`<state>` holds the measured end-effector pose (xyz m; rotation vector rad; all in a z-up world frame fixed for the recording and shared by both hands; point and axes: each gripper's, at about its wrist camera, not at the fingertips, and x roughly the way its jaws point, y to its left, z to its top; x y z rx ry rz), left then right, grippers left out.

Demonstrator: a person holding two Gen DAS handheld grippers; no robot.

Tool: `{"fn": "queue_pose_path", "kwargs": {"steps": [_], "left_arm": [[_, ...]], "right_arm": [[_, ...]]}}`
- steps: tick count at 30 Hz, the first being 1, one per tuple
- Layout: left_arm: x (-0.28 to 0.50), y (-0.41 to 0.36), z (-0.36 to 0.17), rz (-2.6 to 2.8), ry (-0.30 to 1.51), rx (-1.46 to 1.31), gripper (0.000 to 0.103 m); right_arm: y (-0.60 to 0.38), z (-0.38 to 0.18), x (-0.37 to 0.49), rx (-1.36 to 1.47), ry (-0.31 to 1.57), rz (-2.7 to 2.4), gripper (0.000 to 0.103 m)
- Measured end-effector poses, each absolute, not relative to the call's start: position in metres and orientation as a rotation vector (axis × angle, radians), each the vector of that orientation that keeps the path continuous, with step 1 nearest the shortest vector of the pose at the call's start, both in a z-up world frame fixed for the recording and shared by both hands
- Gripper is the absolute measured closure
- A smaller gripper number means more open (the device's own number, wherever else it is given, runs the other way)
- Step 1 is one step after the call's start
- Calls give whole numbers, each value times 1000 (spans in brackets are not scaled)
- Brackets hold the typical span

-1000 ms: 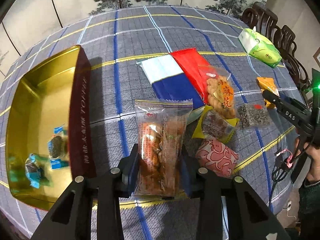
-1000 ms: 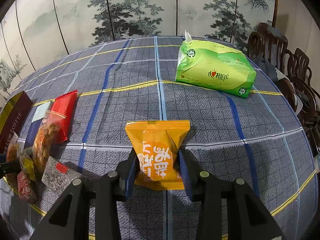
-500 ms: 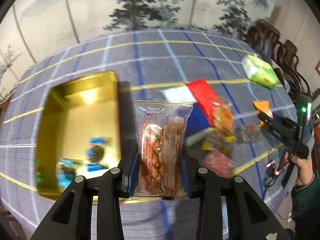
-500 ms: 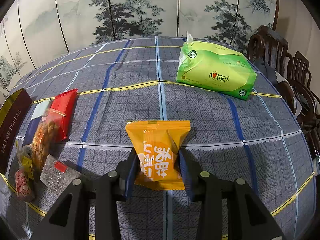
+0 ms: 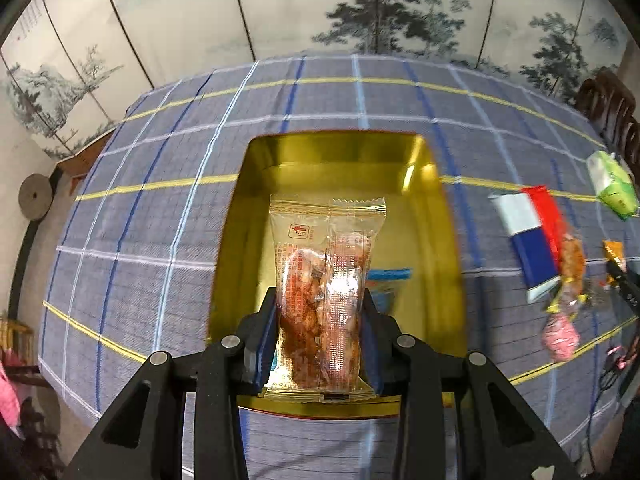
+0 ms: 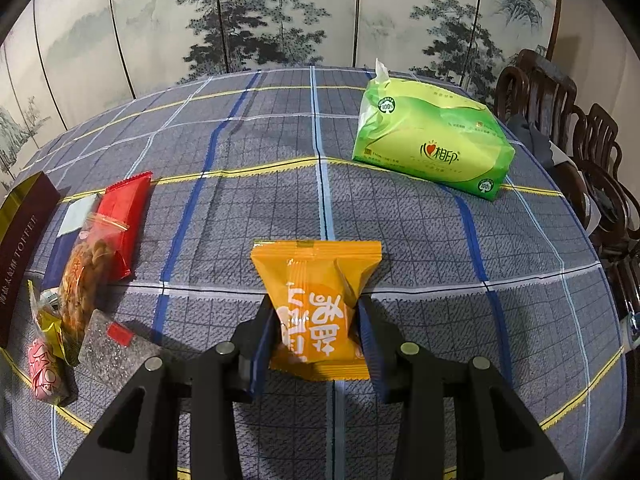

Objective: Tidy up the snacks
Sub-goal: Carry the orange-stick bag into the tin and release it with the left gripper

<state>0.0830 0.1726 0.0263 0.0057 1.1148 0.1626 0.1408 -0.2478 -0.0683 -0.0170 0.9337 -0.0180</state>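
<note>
Two grippers each hold a snack. The left gripper has its jaws nearly closed on a see-through packet of brown fried snacks, and the packet hangs right above the open gold metal tin on the blue checked tablecloth. The right gripper pinches an orange snack packet with white writing, low over the cloth. More snacks lie in a pile near the tin. A green tissue pack sits farther back.

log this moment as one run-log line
left tool: grips clear pack over gold tin | right tool: grips orange pack | next: drop in tin
</note>
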Motion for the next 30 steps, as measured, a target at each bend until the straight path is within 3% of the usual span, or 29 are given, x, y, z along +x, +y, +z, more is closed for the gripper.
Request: {"fn": "queue_pose_path", "kwargs": {"steps": [30], "left_arm": [[77,204,-11,192,1189,-10,66]], "right_arm": [[-248,-69,145,-6,962,-49,64]]}}
